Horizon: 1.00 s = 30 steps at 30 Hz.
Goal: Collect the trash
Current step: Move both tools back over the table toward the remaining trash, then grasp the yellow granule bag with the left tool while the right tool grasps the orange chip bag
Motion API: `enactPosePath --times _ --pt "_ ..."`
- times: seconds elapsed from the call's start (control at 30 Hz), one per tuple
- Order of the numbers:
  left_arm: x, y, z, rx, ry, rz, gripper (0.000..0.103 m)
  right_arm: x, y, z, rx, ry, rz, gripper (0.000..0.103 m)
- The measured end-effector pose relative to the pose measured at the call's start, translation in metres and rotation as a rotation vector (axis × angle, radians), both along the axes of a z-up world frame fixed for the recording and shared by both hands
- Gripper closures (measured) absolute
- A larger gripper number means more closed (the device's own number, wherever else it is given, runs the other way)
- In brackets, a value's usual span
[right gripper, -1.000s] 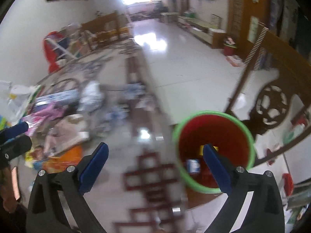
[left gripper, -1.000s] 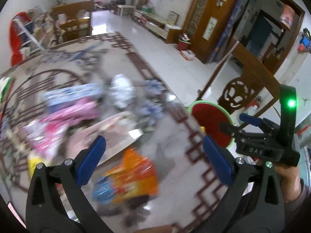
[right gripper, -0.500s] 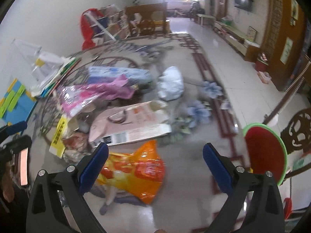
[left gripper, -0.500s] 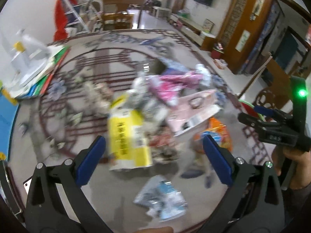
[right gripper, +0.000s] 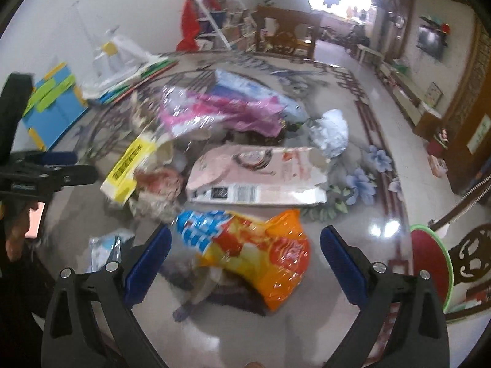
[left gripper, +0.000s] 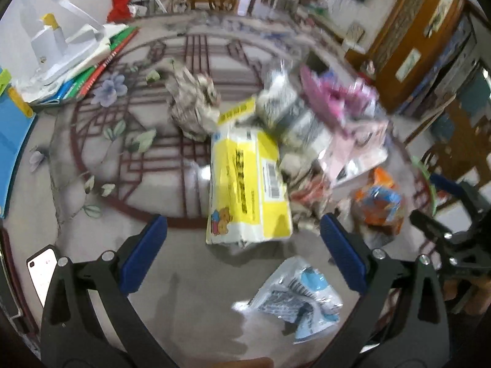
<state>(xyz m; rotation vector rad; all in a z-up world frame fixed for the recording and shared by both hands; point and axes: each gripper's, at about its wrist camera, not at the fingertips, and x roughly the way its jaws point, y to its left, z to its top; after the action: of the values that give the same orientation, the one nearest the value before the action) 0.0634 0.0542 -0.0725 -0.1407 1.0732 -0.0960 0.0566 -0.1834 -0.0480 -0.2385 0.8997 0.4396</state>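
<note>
- My left tongs (left gripper: 242, 245) are spread wide and hold nothing; a second ago they looked past the table edge at the bin, and now they have swung back over the pile.
- Straight ahead of them lies the yellow box (left gripper: 248, 190), with a blue-white wrapper (left gripper: 297, 300) nearer, toward the table's near edge.
- My right tongs (right gripper: 244, 256) are also wide apart and empty. They were over the bin (right gripper: 429, 263) a second ago; now they hover at the orange bag (right gripper: 254, 251), which sits between the pads without touching either.
- Beyond the bag: the pink carton (right gripper: 257, 178), the pink foil (right gripper: 221, 113) and a crumpled white wad (right gripper: 330, 132), all mid-table (right gripper: 386, 230).
- The bin now stands off the table's right edge, well apart from the pile.
- My reading: a drop is finished and the next pick is starting, the orange bag likeliest for the right. Most of the trash is still uncollected.
</note>
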Motion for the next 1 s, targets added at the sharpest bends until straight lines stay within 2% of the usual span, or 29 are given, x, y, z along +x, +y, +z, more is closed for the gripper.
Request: enactPosePath --times 0.17,0.33,0.47,0.67,0.8,1.0 --pt "0.008 -0.014 -0.028 0.090 0.087 -0.056 0.005 0.002 0.001 -0.021 -0.028 0.063 0.018 0.009" --pt "0.018 -0.019 -0.043 0.155 0.118 -0.071 0.005 0.005 0.007 -0.035 -0.070 0.084 0.039 0.009" --pt "0.030 -0.007 -0.046 0.138 0.113 -0.015 0.005 0.007 0.012 -0.041 -0.074 0.094 0.051 0.009" --pt "0.046 -0.001 -0.058 0.098 0.143 0.008 0.005 0.014 0.014 -0.045 -0.071 0.102 0.050 0.009" --pt "0.054 0.002 -0.059 0.119 0.122 0.022 0.005 0.020 0.016 -0.048 -0.070 0.108 0.056 0.011" --pt "0.055 0.000 -0.060 0.162 0.098 0.001 0.015 0.025 0.018 -0.056 -0.081 0.122 0.075 0.017"
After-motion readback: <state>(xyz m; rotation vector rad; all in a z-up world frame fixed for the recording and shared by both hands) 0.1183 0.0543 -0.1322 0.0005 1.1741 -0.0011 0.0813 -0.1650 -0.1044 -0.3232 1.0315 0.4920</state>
